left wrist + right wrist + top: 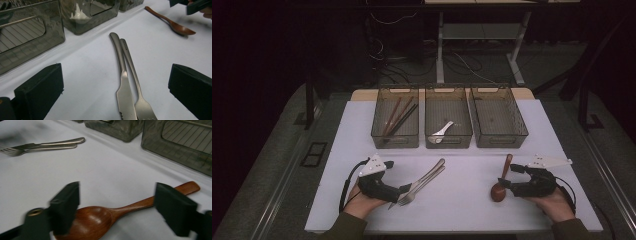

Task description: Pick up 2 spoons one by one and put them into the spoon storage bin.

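Observation:
A steel knife [428,176] and fork [416,192] lie side by side left of the table's middle, handles pointing to the far right. My left gripper [403,192] is open just before their near ends; in the left gripper view the knife [124,92] and fork [133,67] lie between the wide jaws of the left gripper [115,95]. A brown wooden spoon [501,181] lies at the right. My right gripper [511,178] is open, its jaws on either side of the wooden spoon [100,218] near the bowl, as the right gripper [120,208] view shows.
Three grey see-through bins stand in a row at the back: the left bin [395,144] holds chopsticks [398,117], the middle bin [448,144] a white spoon [441,132], and nothing lies in the right bin [500,144]. The white table top [462,205] ends close to my hands.

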Demonstrator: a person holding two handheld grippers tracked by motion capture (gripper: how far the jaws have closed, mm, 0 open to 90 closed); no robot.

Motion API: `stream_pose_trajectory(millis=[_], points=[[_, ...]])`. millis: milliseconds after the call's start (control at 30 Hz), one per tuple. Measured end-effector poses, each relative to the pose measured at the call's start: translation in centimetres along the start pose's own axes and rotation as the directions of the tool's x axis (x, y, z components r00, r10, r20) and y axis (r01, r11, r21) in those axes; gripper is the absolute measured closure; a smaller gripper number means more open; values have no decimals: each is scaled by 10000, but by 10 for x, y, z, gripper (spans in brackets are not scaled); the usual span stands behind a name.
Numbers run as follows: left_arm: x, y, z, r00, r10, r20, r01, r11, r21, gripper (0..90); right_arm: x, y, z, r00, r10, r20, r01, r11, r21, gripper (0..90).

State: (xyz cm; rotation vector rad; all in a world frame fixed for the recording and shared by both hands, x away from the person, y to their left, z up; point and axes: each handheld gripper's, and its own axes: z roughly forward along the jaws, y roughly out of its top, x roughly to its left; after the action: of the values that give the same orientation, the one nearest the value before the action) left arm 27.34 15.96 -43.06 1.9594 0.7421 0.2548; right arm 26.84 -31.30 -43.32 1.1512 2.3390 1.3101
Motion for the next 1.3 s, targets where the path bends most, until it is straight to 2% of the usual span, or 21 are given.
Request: stream_pose_trajectory(millis=[67, 133, 233, 300, 433, 533, 600, 700, 867, 933, 1067, 1300], points=[[-1, 0, 2, 9998, 195, -59, -194, 9998, 91, 0, -2, 3, 1, 9998, 75, 169, -77, 9999, 105, 383], [-2, -1, 4, 9998, 203, -64, -202, 9997, 106, 0, -4, 4, 5, 9975, 213, 670, -241, 9988, 418, 485], [-2, -1, 6, 9996, 280, -6, -280, 9993, 246, 0, -9, 6, 11, 9956, 302, 891, -381, 9954, 879, 621], [-2, 0, 7, 9996, 287, -6, -286, 9994, 208, 0, -12, 9, 15, 9965, 155, 820, -237, 9947, 997, 692], [-1, -1, 6, 9996, 283, -1, -283, 9993, 229, 0, -16, 17, 18, 9959, -223, 875, 145, 9959, 891, 828], [-2, -1, 6, 9997, 262, -6, -262, 9995, 196, 0, -22, 23, 22, 9969, -334, 716, 269, 9956, 899, 879], [-2, -1, 6, 9997, 244, 18, -244, 9995, 210, 0, -27, 28, 26, 9969, -300, 725, 228, 9949, 979, 889], [-1, -1, 6, 9999, 155, 27, -155, 9993, 347, 0, -35, 35, 33, 9976, 2, 687, -86, 9924, 1225, 892], [-2, -3, 4, 9996, 273, -29, -271, 9987, 423, 0, -41, 43, 42, 9947, -238, 1003, 82, 9881, 1534, 892], [-2, -3, 4, 9996, 278, -46, -276, 9989, 388, 0, -43, 43, 45, 9941, -153, 1077, -19, 9875, 1576, 892], [-2, -3, 5, 9996, 273, -28, -272, 9989, 371, 0, -48, 37, 47, 9924, -120, 1226, -128, 9798, 1997, 892], [-1, -4, 4, 9995, 320, -5, -320, 9987, 397, 0, -48, 35, 47, 9938, -14, 1114, -230, 9757, 2177, 892]])
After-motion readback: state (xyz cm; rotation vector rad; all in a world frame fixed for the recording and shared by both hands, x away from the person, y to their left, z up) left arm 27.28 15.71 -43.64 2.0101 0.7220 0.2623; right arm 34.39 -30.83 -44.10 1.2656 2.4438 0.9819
